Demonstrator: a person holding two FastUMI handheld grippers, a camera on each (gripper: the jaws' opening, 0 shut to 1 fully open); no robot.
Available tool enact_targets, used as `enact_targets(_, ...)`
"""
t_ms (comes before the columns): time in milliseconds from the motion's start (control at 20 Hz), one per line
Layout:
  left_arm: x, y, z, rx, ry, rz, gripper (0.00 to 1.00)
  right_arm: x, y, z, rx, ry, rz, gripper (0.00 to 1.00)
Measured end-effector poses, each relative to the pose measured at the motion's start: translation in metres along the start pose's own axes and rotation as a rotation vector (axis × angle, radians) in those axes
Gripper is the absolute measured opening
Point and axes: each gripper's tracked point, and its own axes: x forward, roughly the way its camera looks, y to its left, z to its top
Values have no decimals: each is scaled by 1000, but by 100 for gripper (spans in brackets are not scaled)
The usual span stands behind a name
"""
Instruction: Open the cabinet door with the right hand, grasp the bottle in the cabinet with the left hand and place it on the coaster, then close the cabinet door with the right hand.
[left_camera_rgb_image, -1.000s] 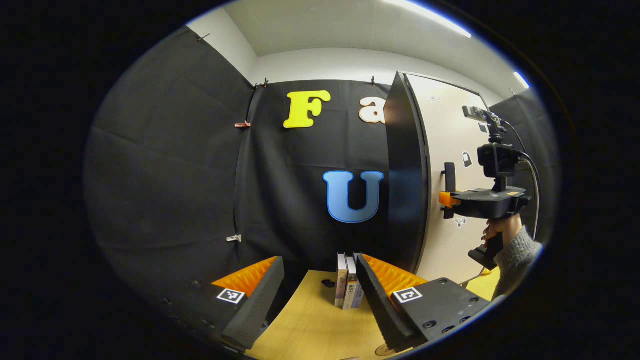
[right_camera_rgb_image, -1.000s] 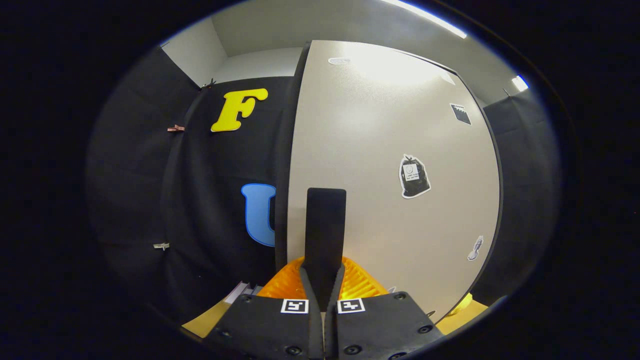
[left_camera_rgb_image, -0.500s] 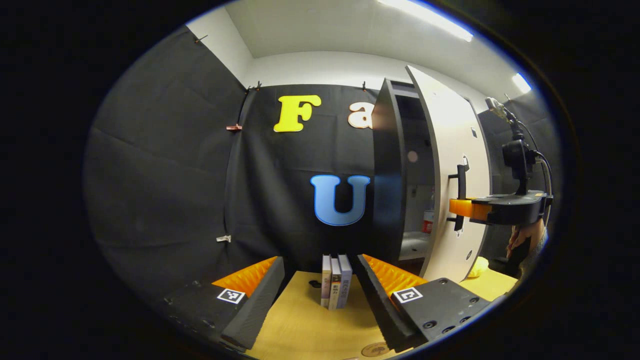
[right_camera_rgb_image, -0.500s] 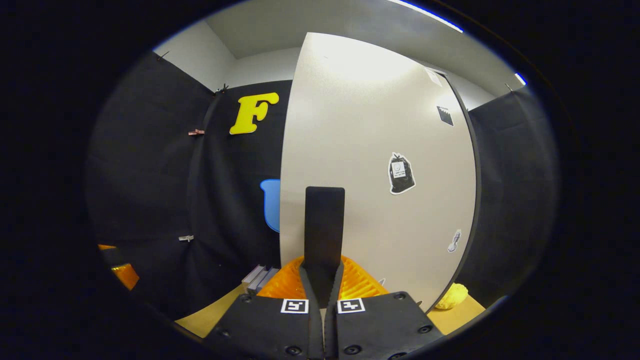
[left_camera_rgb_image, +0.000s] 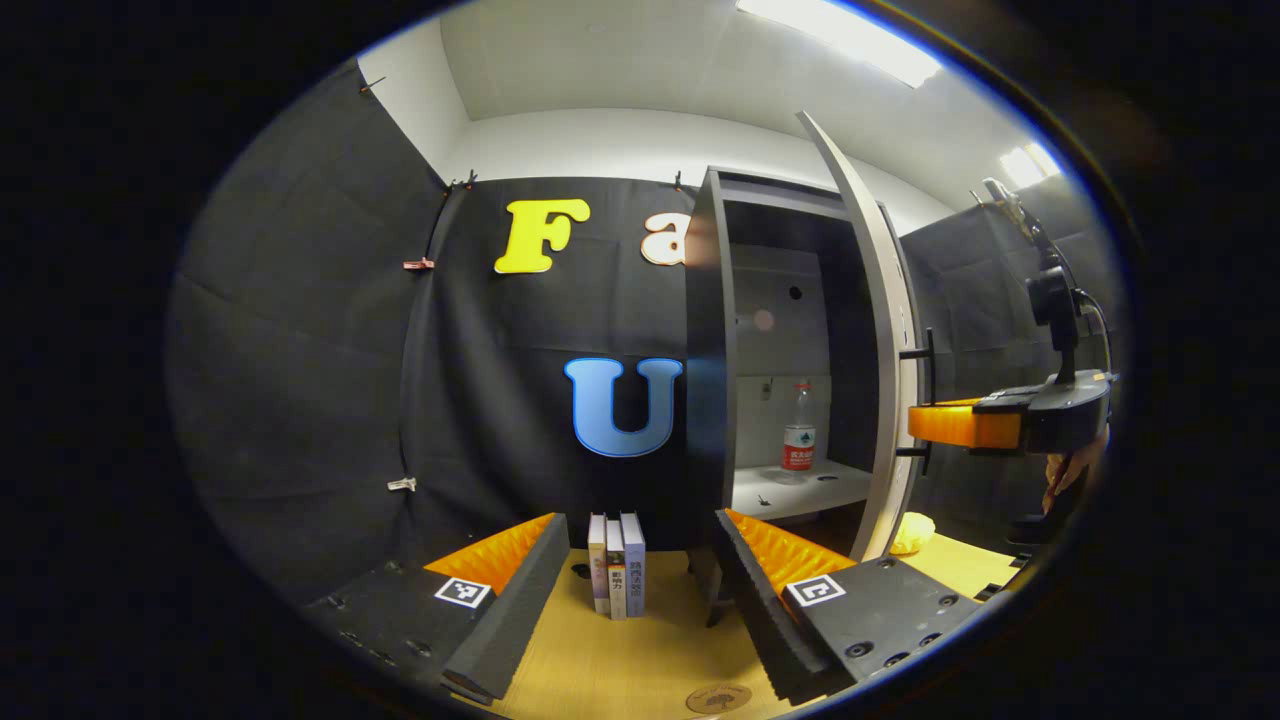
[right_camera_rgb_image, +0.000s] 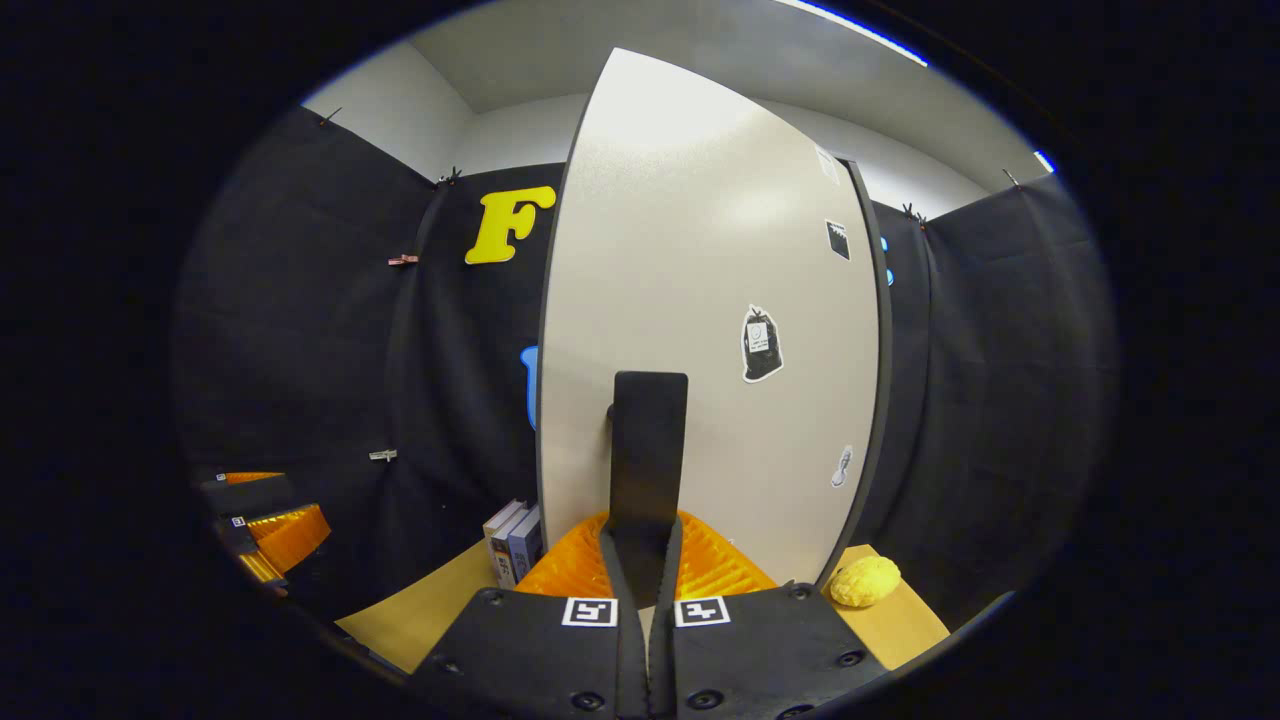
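Wide gap between cabinet wall (left_camera_rgb_image: 705, 360) and open door (left_camera_rgb_image: 880, 350). Only bottle (left_camera_rgb_image: 798, 440) standing on shelf (left_camera_rgb_image: 790, 490) inside, room all around it. Books (left_camera_rgb_image: 617, 563) upright just left of cabinet wall

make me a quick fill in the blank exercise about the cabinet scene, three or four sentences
1. The right gripper is shut on the door's ____.
2. The bottle stands upright on a shelf inside the ____.
3. The left gripper is ____, holding nothing.
4. The books stand upright on the ____.

Missing words: handle; cabinet; open; table
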Motion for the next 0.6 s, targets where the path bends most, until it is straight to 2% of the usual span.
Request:
enact_targets(150, 1, -20, -4, -9, 9, -60, 92, -23, -24, 1, 13, 10, -46, 6)
enact_targets(350, 8, -49, -15, -13, 30, -151, 92, -52, -60, 1, 12, 9, -145, 6)
enact_targets(600, 25, -101, -16, -20, 33, -269, 92, -77, -107, 4, 23, 3, -241, 5)
